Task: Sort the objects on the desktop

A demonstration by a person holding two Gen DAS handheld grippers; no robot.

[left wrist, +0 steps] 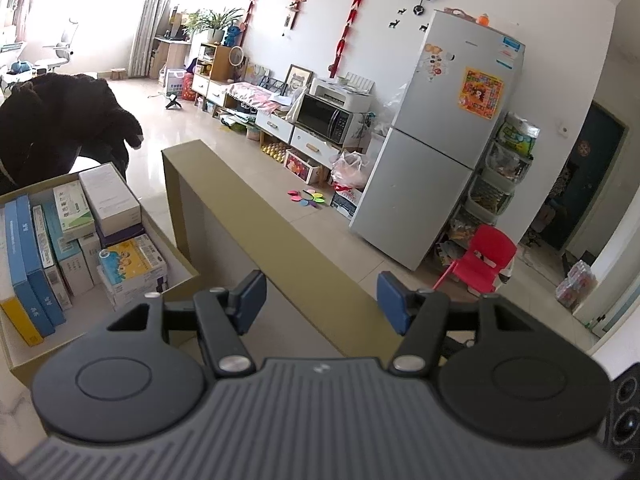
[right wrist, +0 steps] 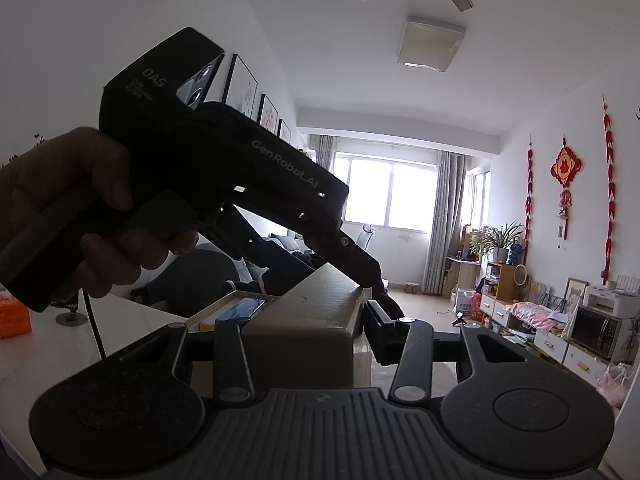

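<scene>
Nearest the left wrist camera, the left gripper (left wrist: 322,300) stood with its blue pads (left wrist: 251,300) apart and nothing between them. Straight ahead of it ran the box lid (left wrist: 280,236), an olive cardboard cover whose long axis stretched away from the fingers. To the left, an open cardboard box (left wrist: 176,248) held medicine cartons (left wrist: 132,266) packed upright.

Nearest the right wrist camera, the right gripper (right wrist: 304,336) straddled the lid's near end (right wrist: 316,312); whether its pads pressed the cardboard could not be told. A hand (right wrist: 64,200) held the left gripper above the lid's far side, reaching down toward it. The right gripper looked nearer to the lid.
</scene>
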